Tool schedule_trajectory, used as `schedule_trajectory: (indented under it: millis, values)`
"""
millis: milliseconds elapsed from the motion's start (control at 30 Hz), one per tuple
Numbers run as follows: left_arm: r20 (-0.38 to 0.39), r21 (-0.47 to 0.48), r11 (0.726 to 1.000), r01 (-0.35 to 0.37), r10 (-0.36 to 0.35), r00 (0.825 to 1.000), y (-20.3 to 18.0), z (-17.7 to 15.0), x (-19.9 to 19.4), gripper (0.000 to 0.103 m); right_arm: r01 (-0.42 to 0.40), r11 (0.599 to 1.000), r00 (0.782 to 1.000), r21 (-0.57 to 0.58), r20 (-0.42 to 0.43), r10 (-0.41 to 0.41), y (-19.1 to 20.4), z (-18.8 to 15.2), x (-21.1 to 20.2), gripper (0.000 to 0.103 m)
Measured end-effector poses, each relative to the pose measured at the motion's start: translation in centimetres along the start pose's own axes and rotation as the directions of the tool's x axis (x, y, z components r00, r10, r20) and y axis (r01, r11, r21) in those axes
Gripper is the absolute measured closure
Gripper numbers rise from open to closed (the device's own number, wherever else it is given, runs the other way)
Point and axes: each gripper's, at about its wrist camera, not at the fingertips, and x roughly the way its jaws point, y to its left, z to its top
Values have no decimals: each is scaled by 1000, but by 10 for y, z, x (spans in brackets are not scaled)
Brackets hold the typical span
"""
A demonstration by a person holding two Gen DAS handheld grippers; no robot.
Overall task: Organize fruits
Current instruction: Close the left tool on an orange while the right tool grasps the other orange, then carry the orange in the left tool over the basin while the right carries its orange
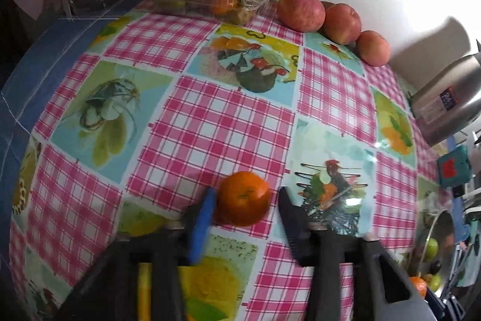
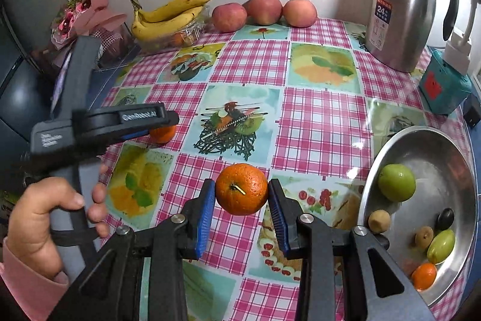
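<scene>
In the left wrist view a small orange tangerine (image 1: 244, 198) lies on the checked tablecloth between the fingers of my left gripper (image 1: 246, 200); the jaws stand open around it, with a gap on the right side. In the right wrist view my right gripper (image 2: 241, 190) is shut on an orange (image 2: 241, 189) with a stem, both blue pads touching it. The left gripper (image 2: 168, 122) shows there at the left, over the tangerine (image 2: 162, 133). A steel bowl (image 2: 421, 146) at the right holds a green fruit (image 2: 396, 182), a tangerine (image 2: 424, 276) and several small fruits.
Bananas (image 2: 168, 15) lie on a clear plastic box at the back, with three apples (image 2: 264, 8) beside them along the wall. A steel thermos jug (image 2: 402, 2) stands back right, a teal box (image 2: 445, 86) next to it. A pink bouquet (image 2: 87, 11) sits back left.
</scene>
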Motion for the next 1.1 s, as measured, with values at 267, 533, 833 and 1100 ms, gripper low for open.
schedule_trajectory:
  millis: [267, 533, 833, 1100]
  values:
    - [-30, -23, 999, 27, -28, 999, -6, -14, -12, 63, 7, 999, 1000, 36, 3, -7, -13, 0, -2, 66]
    - [-49, 27, 998, 65, -64, 997, -40, -40, -32, 63, 73, 984, 997, 162, -4, -73, -57, -9, -21, 66]
    - [-53, 184, 972, 149, -142, 988, -126, -61, -53, 63, 169, 906, 985, 388, -37, -168, -151, -35, -46, 66]
    - [-83, 430, 879, 204, -187, 979, -227, -101, -58, 63, 173, 876, 983, 450, -23, -183, -195, -47, -58, 66]
